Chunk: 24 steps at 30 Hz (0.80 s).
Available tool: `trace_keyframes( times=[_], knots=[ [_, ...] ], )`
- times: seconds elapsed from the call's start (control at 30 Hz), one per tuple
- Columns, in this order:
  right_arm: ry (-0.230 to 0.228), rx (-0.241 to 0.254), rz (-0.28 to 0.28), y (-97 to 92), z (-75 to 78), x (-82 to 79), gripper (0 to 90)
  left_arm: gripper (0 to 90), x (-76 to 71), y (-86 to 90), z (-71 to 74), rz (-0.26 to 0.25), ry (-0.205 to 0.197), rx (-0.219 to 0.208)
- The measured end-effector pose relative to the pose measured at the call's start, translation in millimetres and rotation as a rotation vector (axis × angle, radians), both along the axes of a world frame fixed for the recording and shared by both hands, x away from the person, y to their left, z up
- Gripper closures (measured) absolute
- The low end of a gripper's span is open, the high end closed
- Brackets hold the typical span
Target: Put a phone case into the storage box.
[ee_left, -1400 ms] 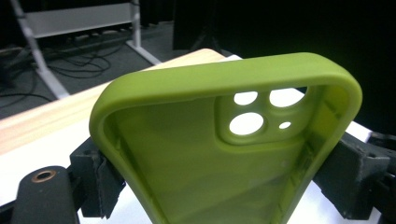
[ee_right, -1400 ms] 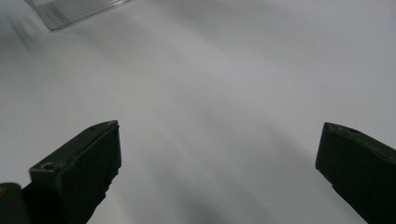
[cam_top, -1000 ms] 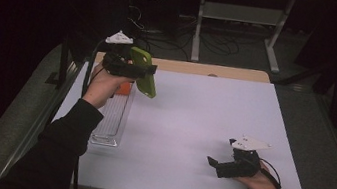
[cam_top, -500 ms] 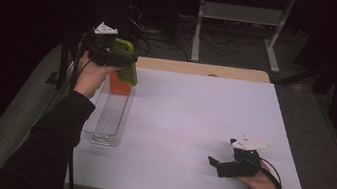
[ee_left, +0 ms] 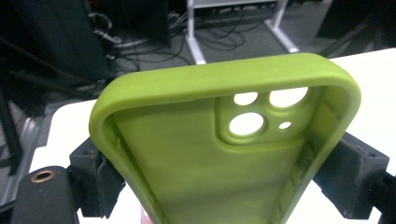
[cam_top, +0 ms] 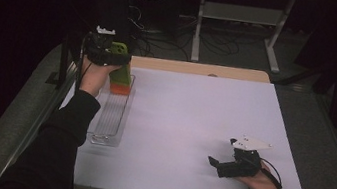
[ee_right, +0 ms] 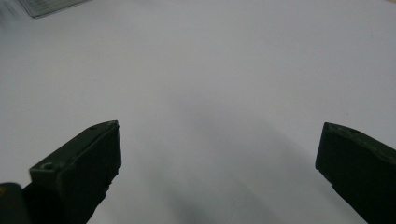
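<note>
- The room beyond the white table [cam_top: 191, 128] is dark; only cables and a white frame's legs can be made out there.
- The left gripper [cam_top: 111, 55], at the table's far left corner, is closed on a lime-green phone case [ee_left: 219, 154], 1 black jaw pressing each long side.
- In the left gripper view the case's lower end is cut off by the frame's edge. Its open inside faces the camera: smooth, matte, rubbery-looking, with rounded corners, a raised lip and 4 round camera holes.
- In the high view an orange object [cam_top: 120, 88] sits just under the case, at the far end of a clear ribbed tray [cam_top: 111, 116]; its shape is too hidden to tell.
- The right gripper [ee_right: 219, 163] rests near the table's front right, jaws wide apart and holding nothing, over bare tabletop.
- No writing or logo is legible.
</note>
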State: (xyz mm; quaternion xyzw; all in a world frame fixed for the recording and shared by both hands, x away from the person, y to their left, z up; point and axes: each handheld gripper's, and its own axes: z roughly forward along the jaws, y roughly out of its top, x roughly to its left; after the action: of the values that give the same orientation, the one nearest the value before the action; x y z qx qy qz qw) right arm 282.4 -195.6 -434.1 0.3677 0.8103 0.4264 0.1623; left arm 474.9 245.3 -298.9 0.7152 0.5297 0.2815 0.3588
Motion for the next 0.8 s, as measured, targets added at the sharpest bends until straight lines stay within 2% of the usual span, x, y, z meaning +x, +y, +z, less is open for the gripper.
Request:
trace_keyframes(
  times=[0.03,0.13,0.23,0.4,0.47,0.6,0.7,0.8],
  knots=[
    [-0.002,-0.002,0.001,0.1,0.0,0.1,0.0,13.8,1.1,-1.2,-2.7,0.017,0.001,-0.010],
    [0.002,0.002,0.003,0.0,0.6,-0.2,0.0,13.8,4.1,-2.0,-9.3,0.026,0.017,0.016],
    [0.000,0.002,0.003,-0.4,0.8,0.0,0.0,13.8,6.9,-4.2,-17.3,0.048,0.024,0.019],
    [0.001,0.002,0.006,-0.3,0.7,-0.4,0.0,13.7,9.4,-6.5,-30.2,0.087,0.043,0.067],
    [0.001,0.002,0.007,-0.2,0.7,-0.4,0.0,13.7,10.6,-5.6,-35.6,0.105,0.047,0.061],
    [-0.008,0.001,0.010,-0.5,0.8,-0.1,0.0,13.6,12.9,-4.1,-43.6,0.125,0.049,0.079],
    [0.000,0.002,0.010,0.4,0.6,-0.8,0.0,13.5,14.6,-3.8,-48.7,0.124,0.065,0.094],
    [-0.009,0.001,0.010,0.3,0.7,-0.6,0.0,13.4,15.8,-4.8,-53.6,0.134,0.064,0.092]
  ],
)
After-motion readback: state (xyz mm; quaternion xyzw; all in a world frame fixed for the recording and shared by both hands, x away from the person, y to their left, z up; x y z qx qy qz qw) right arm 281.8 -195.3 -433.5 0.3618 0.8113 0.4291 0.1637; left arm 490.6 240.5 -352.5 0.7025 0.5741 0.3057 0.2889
